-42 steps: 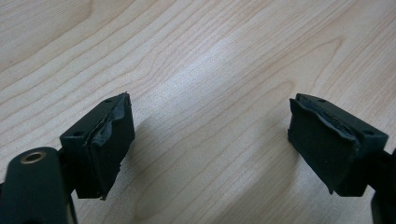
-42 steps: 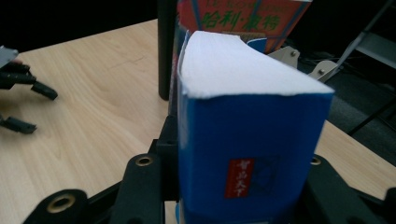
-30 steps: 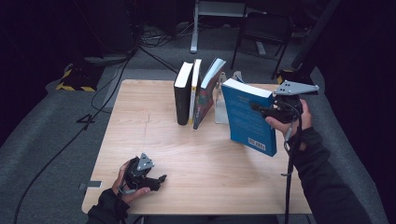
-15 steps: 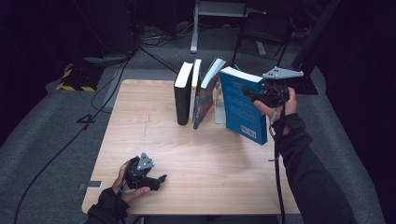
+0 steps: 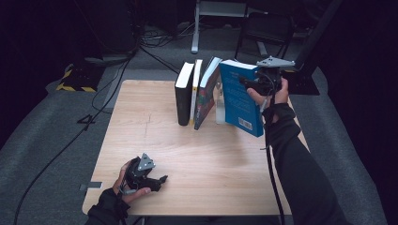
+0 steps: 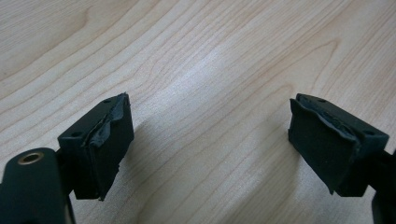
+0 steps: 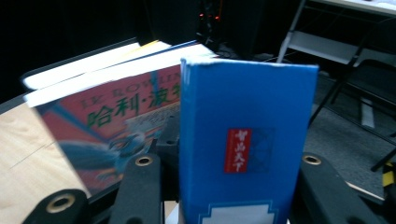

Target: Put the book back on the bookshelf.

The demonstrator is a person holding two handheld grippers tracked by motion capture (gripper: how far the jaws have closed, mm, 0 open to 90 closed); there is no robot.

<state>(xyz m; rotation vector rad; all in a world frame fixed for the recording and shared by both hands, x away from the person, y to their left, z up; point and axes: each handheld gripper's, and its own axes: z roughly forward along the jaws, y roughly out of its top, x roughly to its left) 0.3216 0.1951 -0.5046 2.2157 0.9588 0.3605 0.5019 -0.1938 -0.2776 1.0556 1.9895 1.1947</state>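
Note:
A blue book (image 5: pixel 239 101) hangs tilted above the wooden table (image 5: pixel 211 164), its top edge leaning toward a row of books. My right gripper (image 5: pixel 248 83) is shut on its spine edge. In the right gripper view the blue book (image 7: pixel 247 140) sits between the two black jaws, close beside a colourful book (image 7: pixel 107 126). The row has a black book (image 5: pixel 184 93) and a thin pale book (image 5: pixel 197 89) upright, with the colourful book (image 5: pixel 206 93) leaning on them. My left gripper (image 5: pixel 158 180) rests at the table's front left, open; in its own view the left gripper (image 6: pixel 210 135) has only bare wood between the pads.
A small white bookend (image 5: pixel 219 111) stands between the leaning book and the blue one. A black stand base (image 5: pixel 305 79) sits just past the table's right rear corner. Cables (image 5: pixel 117 75) cross the grey floor on the left.
The right hand has carried the blue book leftward and away from me, closer to the leaning colourful book. The left gripper has stayed where it was.

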